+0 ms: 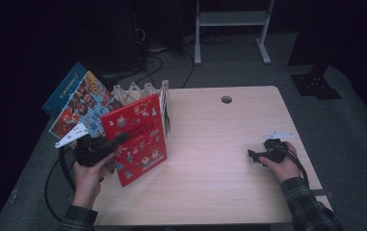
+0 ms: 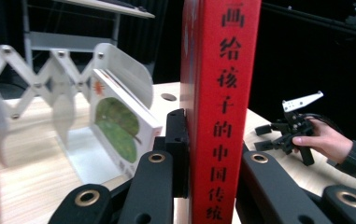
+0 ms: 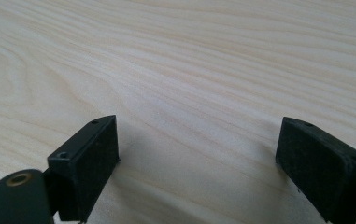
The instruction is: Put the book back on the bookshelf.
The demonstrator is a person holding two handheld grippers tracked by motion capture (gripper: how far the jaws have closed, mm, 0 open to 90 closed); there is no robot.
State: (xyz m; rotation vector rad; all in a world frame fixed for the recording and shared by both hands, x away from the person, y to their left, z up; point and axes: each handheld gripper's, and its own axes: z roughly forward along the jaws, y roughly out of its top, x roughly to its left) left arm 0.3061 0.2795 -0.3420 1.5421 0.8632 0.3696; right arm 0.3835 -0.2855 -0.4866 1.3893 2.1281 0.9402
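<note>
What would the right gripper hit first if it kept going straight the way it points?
Probably just the bare table. The right gripper has open, empty jaws aimed low across the wood, and nothing else lies ahead in its own view. From above it points toward the red book, well off.

The red book's spine [image 2: 220, 107] reads 画给孩子的中国传统, the last characters perhaps cut off.

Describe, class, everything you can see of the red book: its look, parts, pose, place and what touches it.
The red book is a hardback with a bright red cover full of small colourful pictures and a red spine printed with black Chinese characters. It is closed and stands upright, tilted slightly, at the left of the wooden table, in front of a white folding book rack. The left gripper is shut on it, one of its black fingers against each cover, spine towards that gripper's camera.
</note>
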